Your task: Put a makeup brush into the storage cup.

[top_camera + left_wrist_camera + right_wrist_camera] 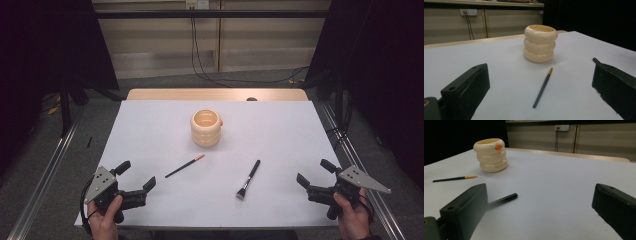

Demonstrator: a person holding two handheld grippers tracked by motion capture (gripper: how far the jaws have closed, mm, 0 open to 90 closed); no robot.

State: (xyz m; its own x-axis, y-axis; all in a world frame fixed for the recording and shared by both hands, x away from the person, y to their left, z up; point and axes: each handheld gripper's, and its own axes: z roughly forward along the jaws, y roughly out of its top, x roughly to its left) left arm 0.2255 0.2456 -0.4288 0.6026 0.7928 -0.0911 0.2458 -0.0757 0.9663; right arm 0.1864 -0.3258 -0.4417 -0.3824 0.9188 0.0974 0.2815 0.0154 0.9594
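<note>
At the near left corner of the white table (150,130) my left gripper (136,177) sits low, jaws spread wide with nothing between them. Just ahead of it lies the thin brush (185,166), flat on the sheet, orange tip pointing toward the cream holder (206,128).

The holder stands upright at mid-table, three stacked rings in shape, a small orange mark on its right side. From above I see only pale interior; it looks empty as far as I can tell.

Right of the thin brush, well apart from it, lies the flat-headed black brush (248,179), bristles toward me.

At the near right corner my right gripper (315,173) is held level, jaws likewise wide and empty; in its own view the black brush's handle end shows just past one jaw.

My reading: nothing picked up yet, approach stage. Next I would bring the left jaws down astride the thin brush's shaft; it is slim and lies flush, so the pinch must be low and square.
</note>
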